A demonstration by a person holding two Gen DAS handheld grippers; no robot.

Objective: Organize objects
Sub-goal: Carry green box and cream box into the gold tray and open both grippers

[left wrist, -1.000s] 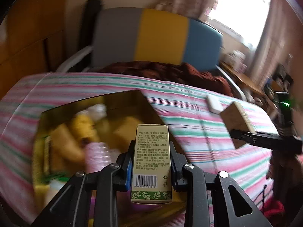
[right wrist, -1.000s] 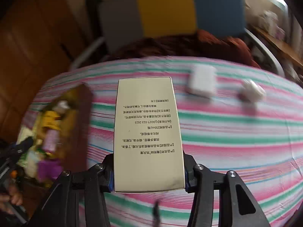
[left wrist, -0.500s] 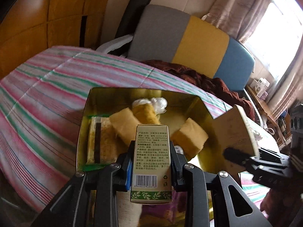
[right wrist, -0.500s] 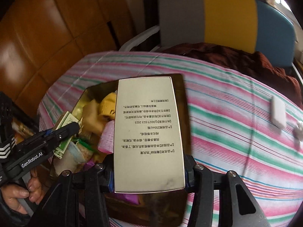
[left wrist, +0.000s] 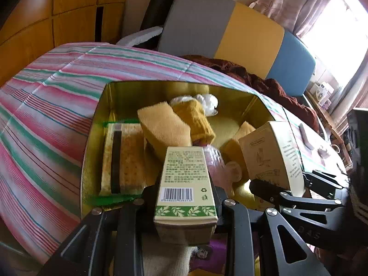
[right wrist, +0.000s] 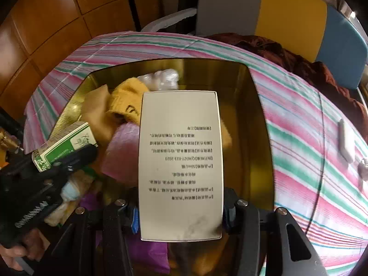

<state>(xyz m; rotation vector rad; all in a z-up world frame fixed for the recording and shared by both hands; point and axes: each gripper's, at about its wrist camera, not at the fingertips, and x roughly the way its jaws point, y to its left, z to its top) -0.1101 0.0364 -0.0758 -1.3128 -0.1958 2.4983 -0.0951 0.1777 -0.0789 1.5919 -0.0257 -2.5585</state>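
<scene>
My left gripper (left wrist: 184, 197) is shut on a small green-and-cream box (left wrist: 185, 184) with a barcode, held over the near end of an open gold tin (left wrist: 92, 124). My right gripper (right wrist: 180, 209) is shut on a larger cream box (right wrist: 180, 161) with printed text, held over the same gold tin (right wrist: 260, 124). In the left wrist view the cream box (left wrist: 273, 154) hangs at the tin's right side. In the right wrist view the green box (right wrist: 66, 145) sits at the tin's left side. The tin holds yellow sponges (left wrist: 164, 124), a pink packet (right wrist: 124, 149) and a flat packet (left wrist: 125, 158).
The tin stands on a pink, green and white striped cloth (left wrist: 46, 105). A small white block (right wrist: 345, 142) and a small white object (right wrist: 363, 170) lie on the cloth right of the tin. A dark red garment (left wrist: 253, 78) and a grey, yellow and blue chair back (left wrist: 230, 30) lie behind.
Both grippers have swung left from over the striped cloth to over the gold tin, each still holding its box, and have come lower and closer to the contents.
</scene>
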